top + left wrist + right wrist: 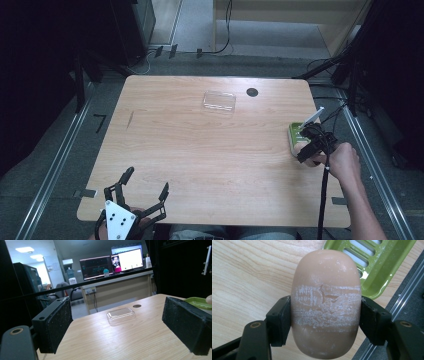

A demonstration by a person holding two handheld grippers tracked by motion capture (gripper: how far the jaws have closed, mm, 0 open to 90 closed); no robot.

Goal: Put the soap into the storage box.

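up close, smooth oval pink soap [325,305] with chalky scuffs, clamped in right gripper [325,322] jaws, left gripper [120,325] jaws wide apart

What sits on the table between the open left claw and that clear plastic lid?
Nothing: the left claw view shows bare wood from the left claw to the clear lid.

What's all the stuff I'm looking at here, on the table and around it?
Soap bar: one, pinkish beige, scuffed white, clamped between the right gripper's jaws.
Soap dish: one, green, slotted, at the table's right edge.
Clear lid: one, transparent, far middle of the table.
Table: one, light wood, with a dark round hole near the far edge.
Monitors: two, lit, on a desk beyond.
Left gripper: black, jaws wide apart, near-left edge.
Right gripper: black, by the dish.
Right hand: one, holding that gripper.
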